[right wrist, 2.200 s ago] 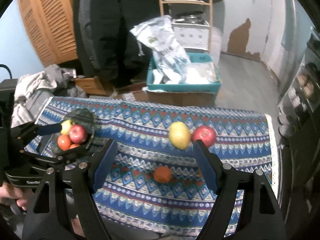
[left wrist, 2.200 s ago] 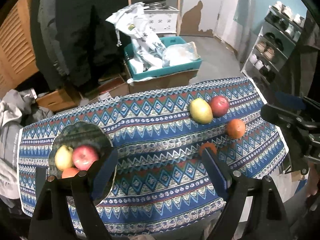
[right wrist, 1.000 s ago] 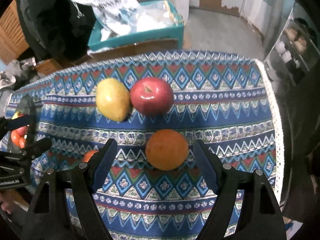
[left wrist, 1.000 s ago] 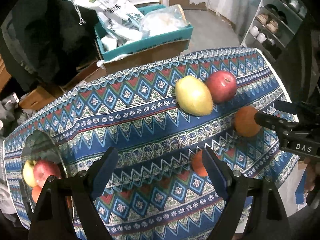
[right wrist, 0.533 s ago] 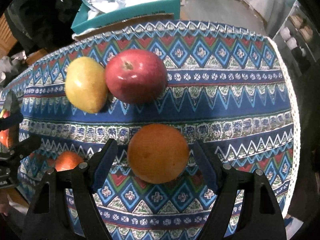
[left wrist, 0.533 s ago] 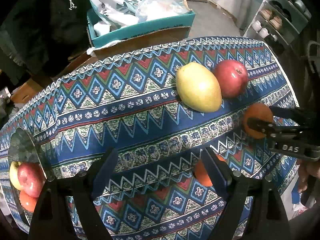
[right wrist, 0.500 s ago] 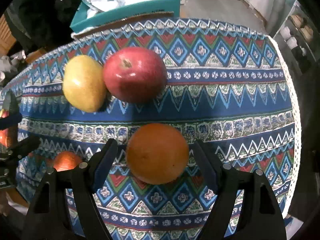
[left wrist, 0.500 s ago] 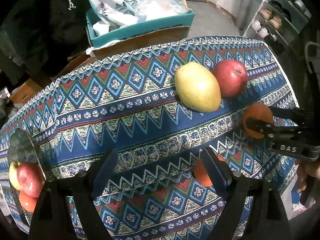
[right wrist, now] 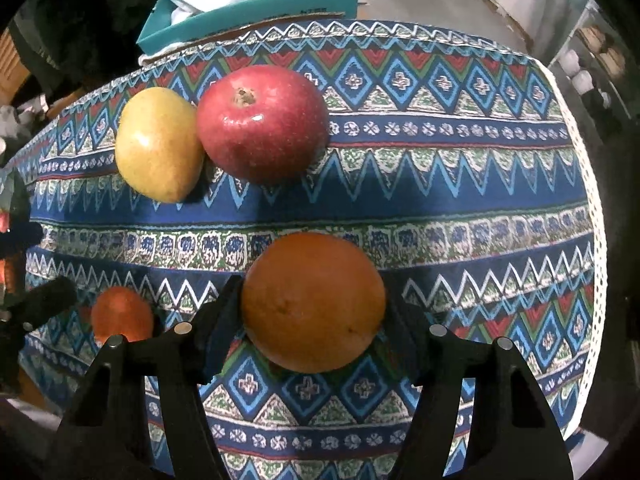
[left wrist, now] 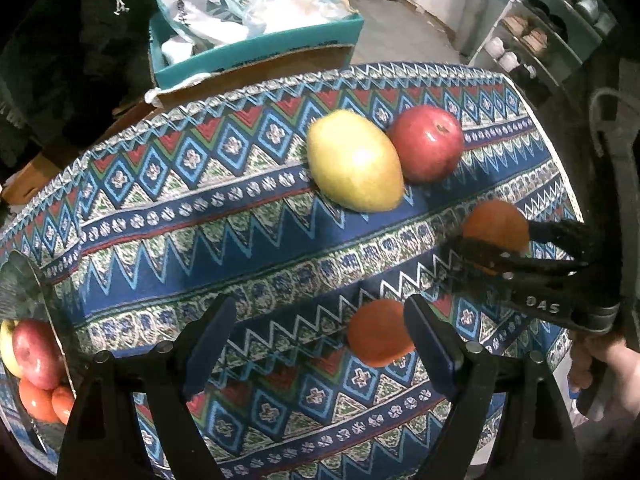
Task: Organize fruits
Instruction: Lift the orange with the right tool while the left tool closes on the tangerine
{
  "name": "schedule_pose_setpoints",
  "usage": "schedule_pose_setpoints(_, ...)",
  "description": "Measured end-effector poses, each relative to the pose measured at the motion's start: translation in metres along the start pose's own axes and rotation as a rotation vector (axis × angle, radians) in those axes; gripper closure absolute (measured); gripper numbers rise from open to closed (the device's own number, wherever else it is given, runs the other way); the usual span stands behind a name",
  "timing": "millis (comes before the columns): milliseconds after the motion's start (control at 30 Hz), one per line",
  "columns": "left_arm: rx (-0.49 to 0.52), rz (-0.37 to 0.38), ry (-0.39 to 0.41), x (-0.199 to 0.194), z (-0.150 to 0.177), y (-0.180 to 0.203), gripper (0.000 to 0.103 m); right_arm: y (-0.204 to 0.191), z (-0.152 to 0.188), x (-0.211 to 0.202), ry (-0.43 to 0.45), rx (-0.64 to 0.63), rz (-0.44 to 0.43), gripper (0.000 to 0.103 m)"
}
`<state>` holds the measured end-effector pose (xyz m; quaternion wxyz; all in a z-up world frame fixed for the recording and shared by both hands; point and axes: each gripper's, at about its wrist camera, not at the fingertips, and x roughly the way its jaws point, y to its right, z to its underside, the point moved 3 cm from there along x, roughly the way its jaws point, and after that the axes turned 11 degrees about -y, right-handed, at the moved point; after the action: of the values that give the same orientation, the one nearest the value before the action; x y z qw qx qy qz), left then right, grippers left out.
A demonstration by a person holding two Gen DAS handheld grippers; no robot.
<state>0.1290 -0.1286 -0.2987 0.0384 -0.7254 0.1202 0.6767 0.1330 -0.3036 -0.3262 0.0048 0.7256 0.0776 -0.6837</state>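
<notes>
A large orange (right wrist: pixel 314 300) sits on the patterned tablecloth (right wrist: pixel 440 184) between the fingers of my right gripper (right wrist: pixel 312 320), which touch both its sides. The same orange (left wrist: pixel 496 226) and right gripper (left wrist: pixel 516 252) show in the left wrist view. Behind lie a red apple (right wrist: pixel 262 122) (left wrist: pixel 426 142) and a yellow mango (right wrist: pixel 158 144) (left wrist: pixel 354 160), touching. A smaller orange (left wrist: pixel 378 332) (right wrist: pixel 122 314) lies just inside the right finger of my open left gripper (left wrist: pixel 320 336). A glass bowl (left wrist: pixel 24 280) at far left holds an apple and other fruit.
Beyond the table's far edge stands a teal box (left wrist: pixel 256 46) full of bags on a cardboard carton. A shelf with shoes (left wrist: pixel 560 28) stands at the right. The tablecloth's white fringe (right wrist: pixel 596 208) marks the right edge.
My right gripper has moved down and closed in on the large orange. My left gripper has moved nearer to the cloth and the small orange.
</notes>
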Motion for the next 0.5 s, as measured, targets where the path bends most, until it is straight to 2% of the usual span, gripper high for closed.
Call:
schedule_pose_setpoints(200, 0.019, 0.003, -0.047, 0.020, 0.009, 0.011, 0.016, 0.008, 0.015, -0.021, 0.026, 0.024, -0.015, 0.036)
schedule_pose_setpoints(500, 0.037, 0.038, -0.053, 0.031, 0.012, 0.025, 0.014, 0.010, 0.027, -0.034, 0.043, 0.032, -0.035, 0.036)
